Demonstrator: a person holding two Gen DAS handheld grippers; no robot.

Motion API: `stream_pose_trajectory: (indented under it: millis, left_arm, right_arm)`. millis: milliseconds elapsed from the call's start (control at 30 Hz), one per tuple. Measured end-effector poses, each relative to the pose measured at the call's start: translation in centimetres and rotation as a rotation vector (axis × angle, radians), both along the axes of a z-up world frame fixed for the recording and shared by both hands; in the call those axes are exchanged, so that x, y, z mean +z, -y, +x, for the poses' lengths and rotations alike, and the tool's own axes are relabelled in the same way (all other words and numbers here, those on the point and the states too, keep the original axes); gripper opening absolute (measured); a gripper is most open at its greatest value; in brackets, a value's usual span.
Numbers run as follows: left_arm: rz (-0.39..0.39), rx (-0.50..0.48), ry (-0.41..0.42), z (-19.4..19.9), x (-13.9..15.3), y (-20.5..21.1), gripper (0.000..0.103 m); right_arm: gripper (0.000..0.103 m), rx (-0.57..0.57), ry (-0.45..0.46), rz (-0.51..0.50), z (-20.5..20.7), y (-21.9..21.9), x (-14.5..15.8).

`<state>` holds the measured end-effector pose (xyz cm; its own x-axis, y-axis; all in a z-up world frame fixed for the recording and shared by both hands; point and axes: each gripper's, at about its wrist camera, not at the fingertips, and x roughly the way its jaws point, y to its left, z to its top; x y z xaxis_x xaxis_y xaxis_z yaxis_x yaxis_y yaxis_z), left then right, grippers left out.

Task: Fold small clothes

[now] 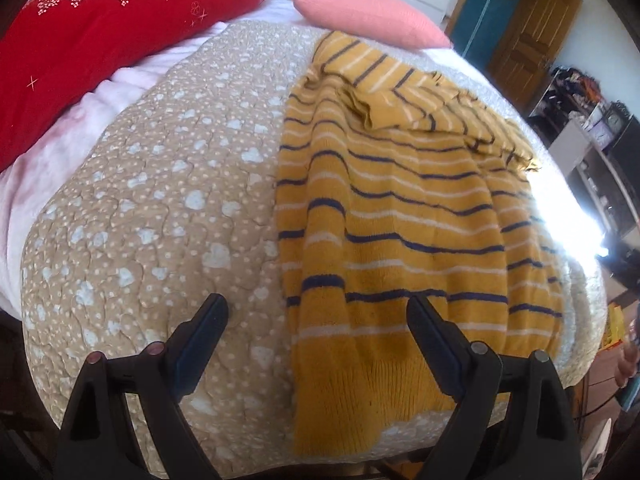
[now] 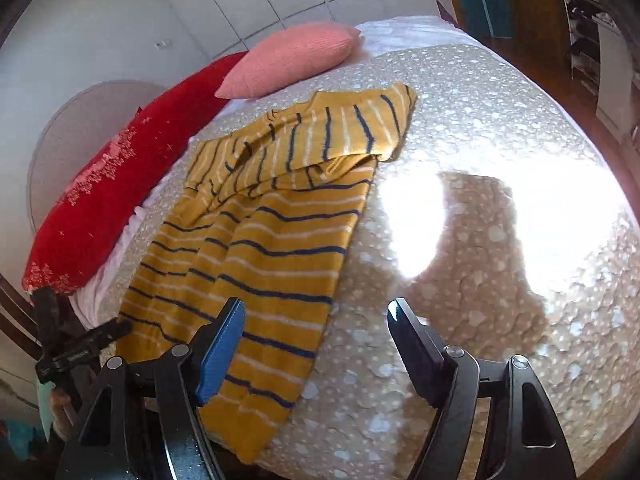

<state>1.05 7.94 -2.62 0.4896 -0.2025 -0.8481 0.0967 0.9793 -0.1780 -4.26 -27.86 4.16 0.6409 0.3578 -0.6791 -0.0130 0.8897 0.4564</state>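
Note:
A mustard-yellow knit sweater with navy and white stripes lies on the bed, partly folded, with a sleeve laid across its far end. It also shows in the right wrist view. My left gripper is open and empty, hovering above the sweater's near hem and left edge. My right gripper is open and empty, hovering over the sweater's right edge near the hem. The left gripper shows at the left edge of the right wrist view.
The bed has a beige quilt with white hearts. A red pillow and a pink pillow lie at the head. A bright sun patch falls on the quilt. Shelves and a wooden door stand to the right.

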Motion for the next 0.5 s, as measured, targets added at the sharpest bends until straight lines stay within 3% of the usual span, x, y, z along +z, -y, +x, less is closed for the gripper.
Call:
stream_pose_trajectory:
  millis: [133,233,367,500]
  left_arm:
    - [0.013,0.027,0.017,-0.2,-0.1,0.2,0.09]
    - [0.015,0.034,0.017,-0.3,-0.6,0.1,0.09]
    - [-0.002,0.02,0.027,-0.4,-0.7,-0.2,0.09]
    - [-0.051,-0.004,0.033,-0.4,-0.9,-0.9,0.091]
  right_arm:
    - [0.077,0.07,0.095,0.128,4.3,-2.8,2.3]
    - [0.077,0.111,0.11,0.168,9.5,-6.4,2.3]
    - [0.077,0.105,0.045,0.164,16.9,-9.9,0.3]
    - [0.076,0.071,-0.105,0.087,23.1,-12.9,-3.0]
